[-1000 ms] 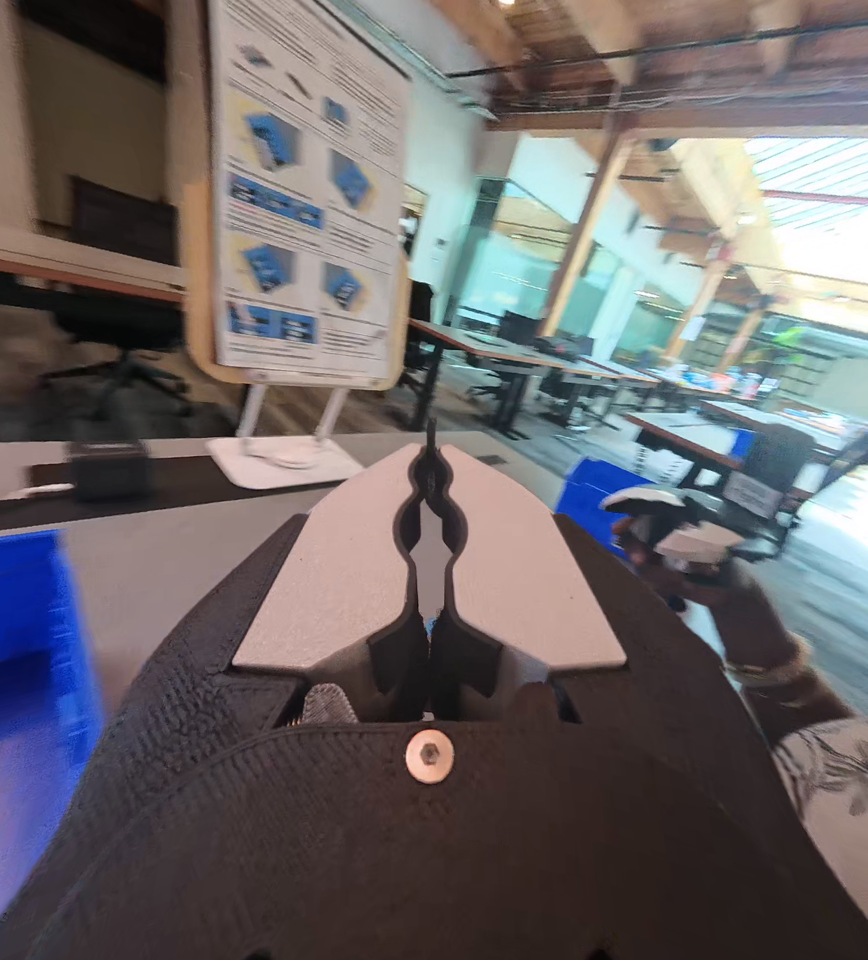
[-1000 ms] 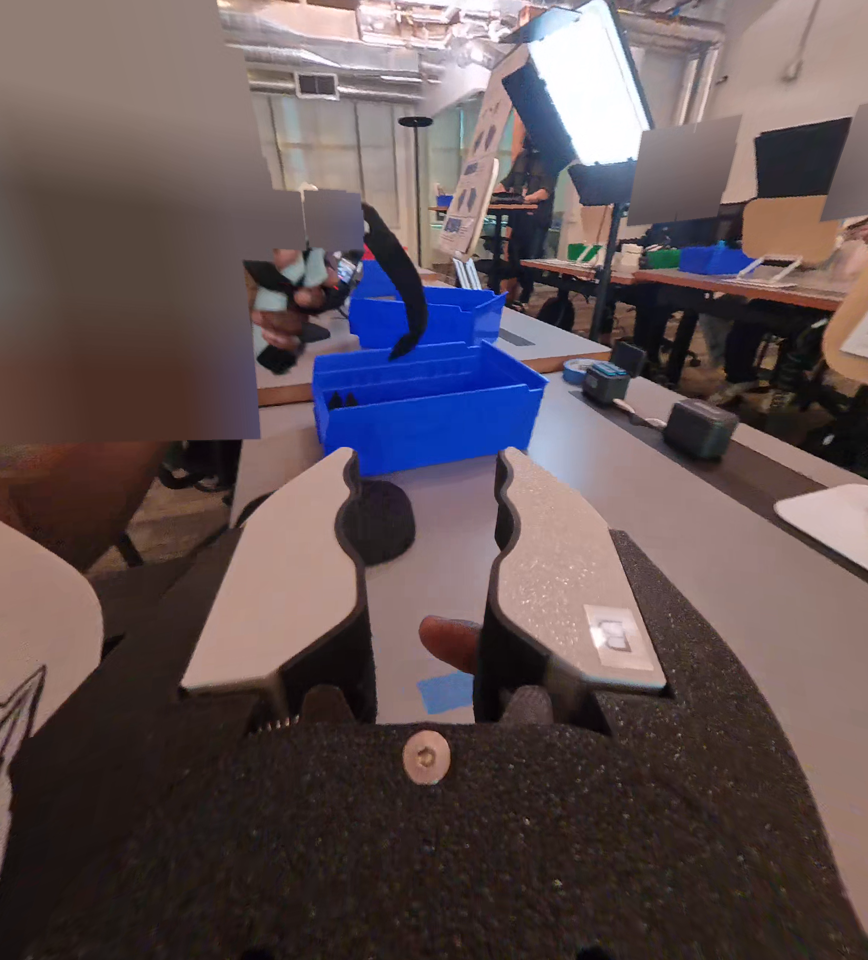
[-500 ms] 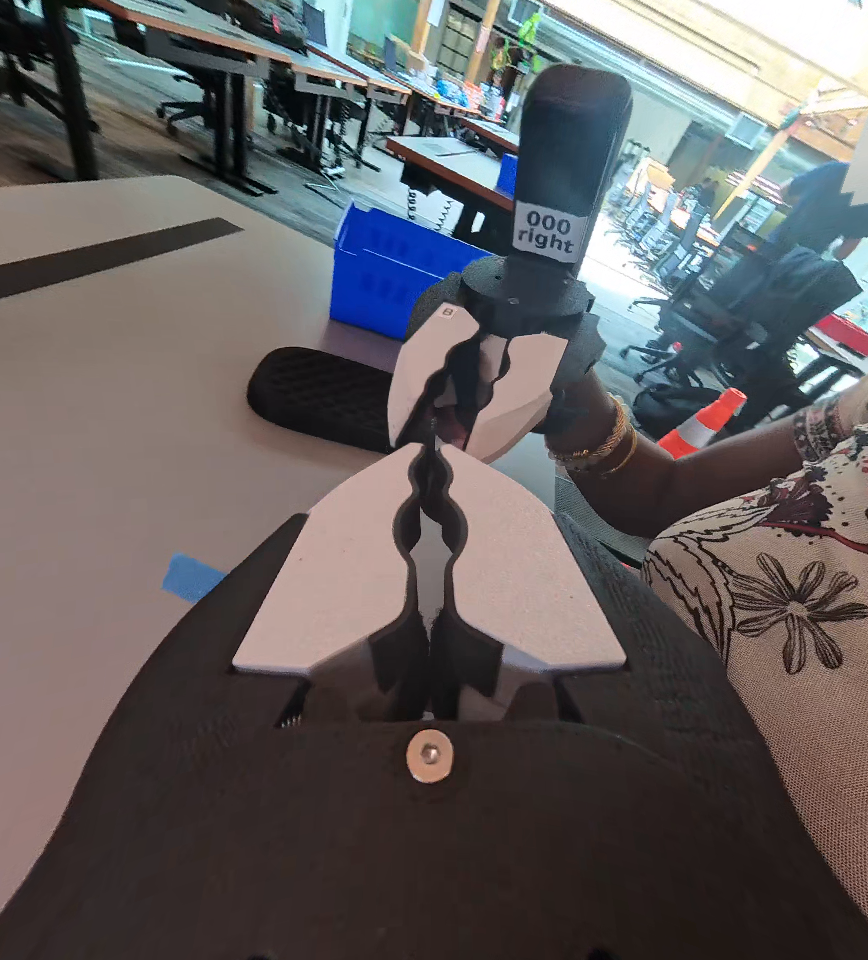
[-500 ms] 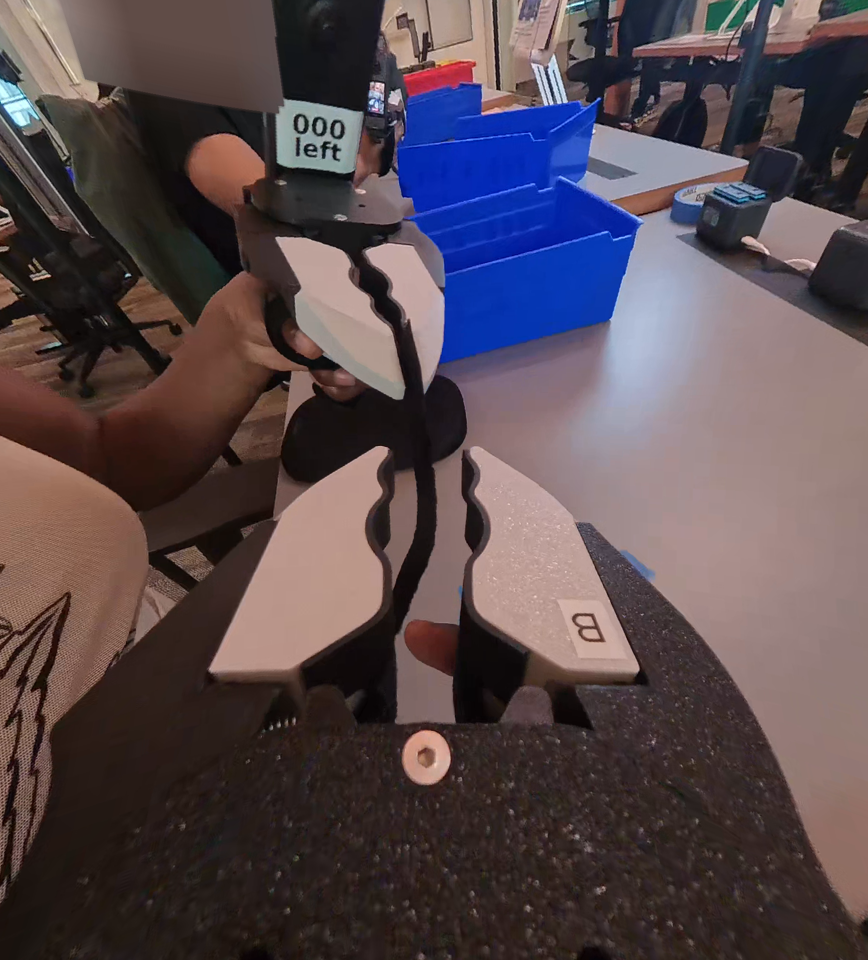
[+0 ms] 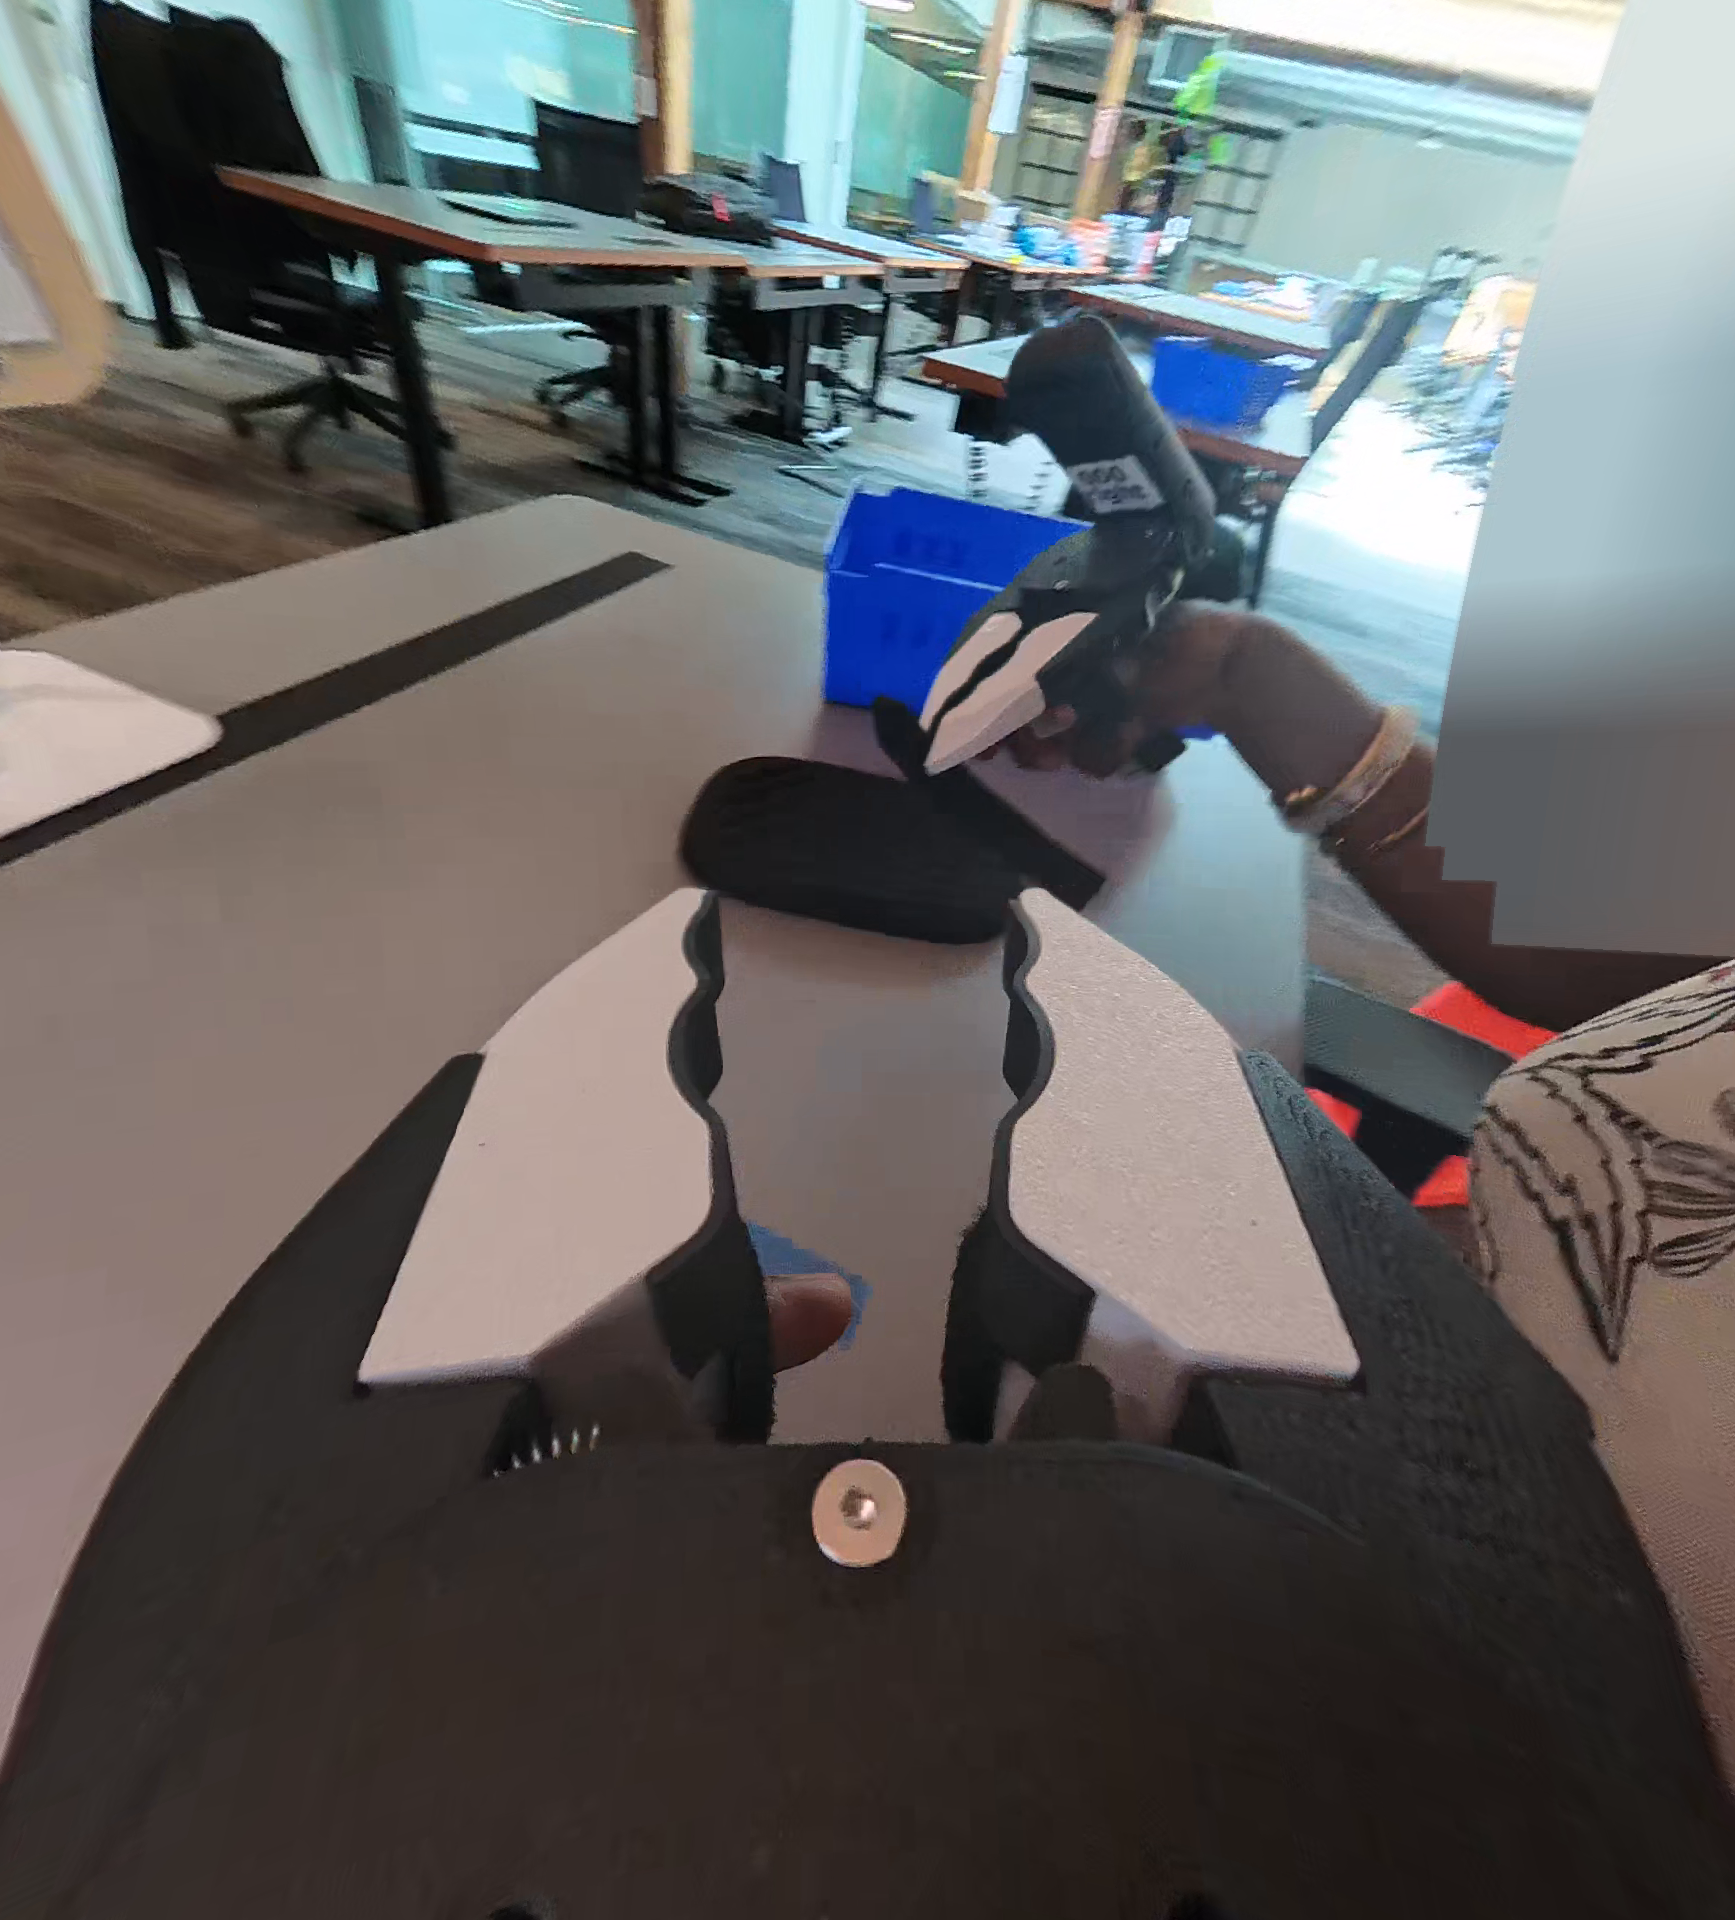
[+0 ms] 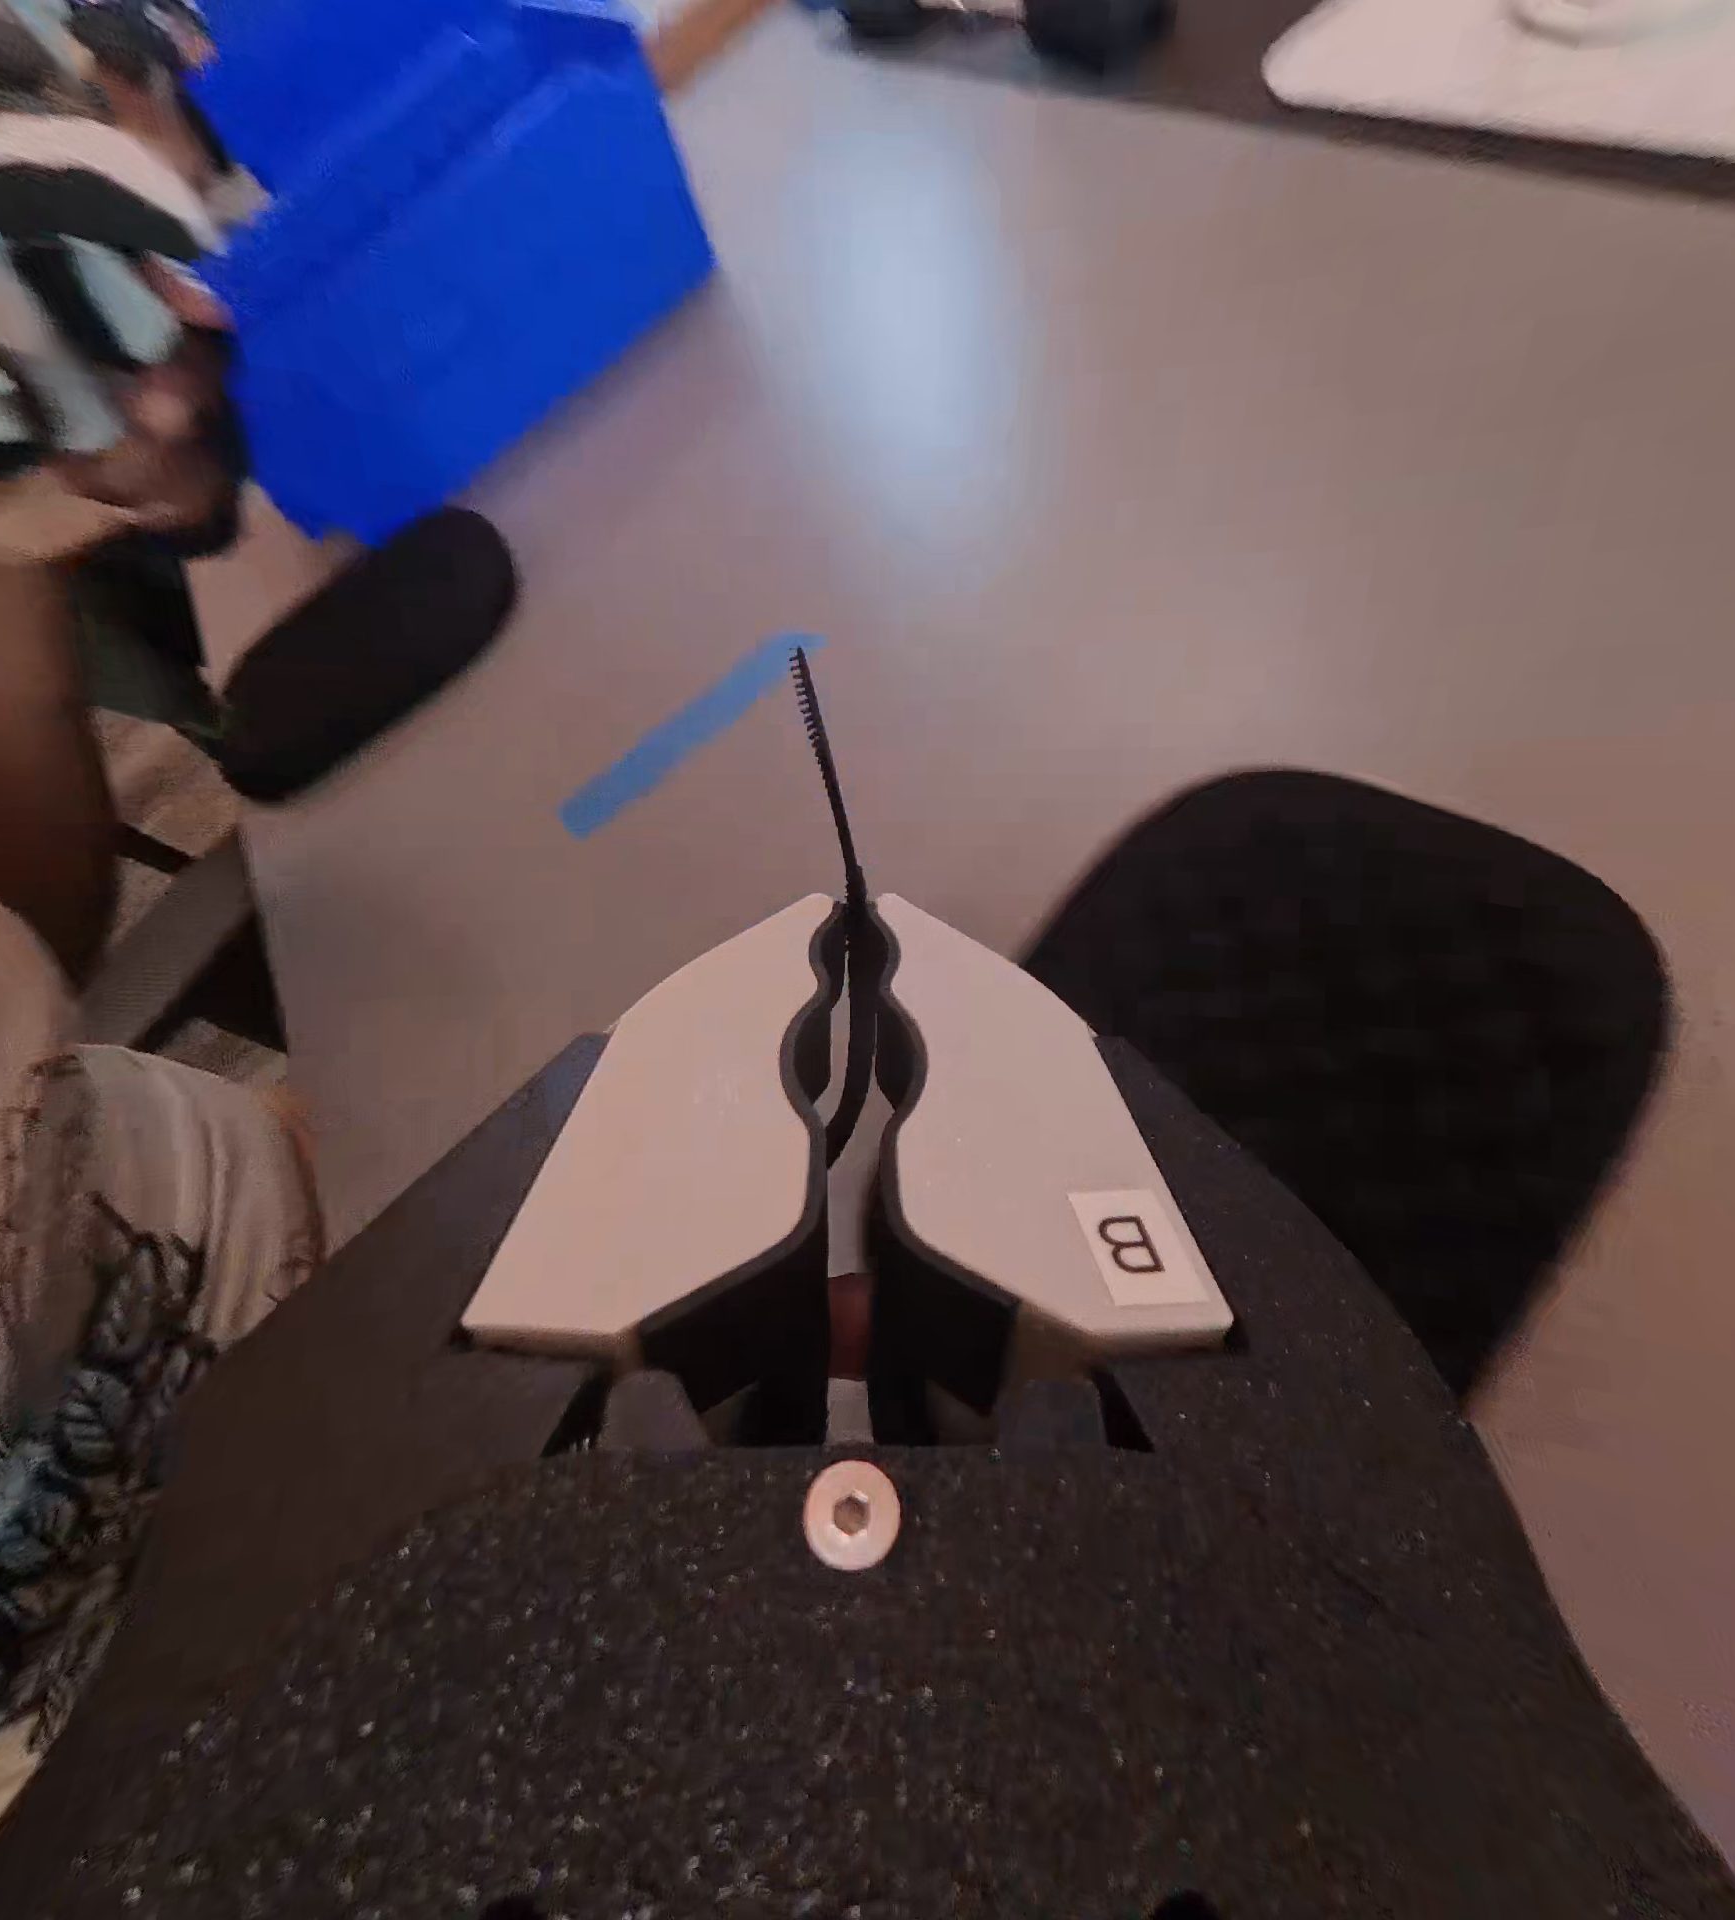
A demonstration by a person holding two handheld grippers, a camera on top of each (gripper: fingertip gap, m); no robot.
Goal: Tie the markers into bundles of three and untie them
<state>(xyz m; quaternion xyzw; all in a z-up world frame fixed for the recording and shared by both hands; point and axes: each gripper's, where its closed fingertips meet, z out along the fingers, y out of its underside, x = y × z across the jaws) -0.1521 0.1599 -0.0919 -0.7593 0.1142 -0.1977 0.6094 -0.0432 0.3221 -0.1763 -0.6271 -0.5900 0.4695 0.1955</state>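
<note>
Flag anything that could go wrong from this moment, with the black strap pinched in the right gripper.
1. The right gripper pinches the thin black strap only at its fingertips, so a tug could slip it out.
2. The left gripper is open and holds nothing; the strap has no second hold.
3. No markers are visible in either view, so bundling may stall; the blue bin could hold them, but its contents are unclear.

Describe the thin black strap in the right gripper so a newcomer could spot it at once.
On the grey table, find the right gripper with its two pale fingers closed together. Pinched between them, the thin black strap sticks out past the tips toward a strip of blue tape. Unlike the broad black oval pads nearby, it is narrow with a toothed edge.
</note>
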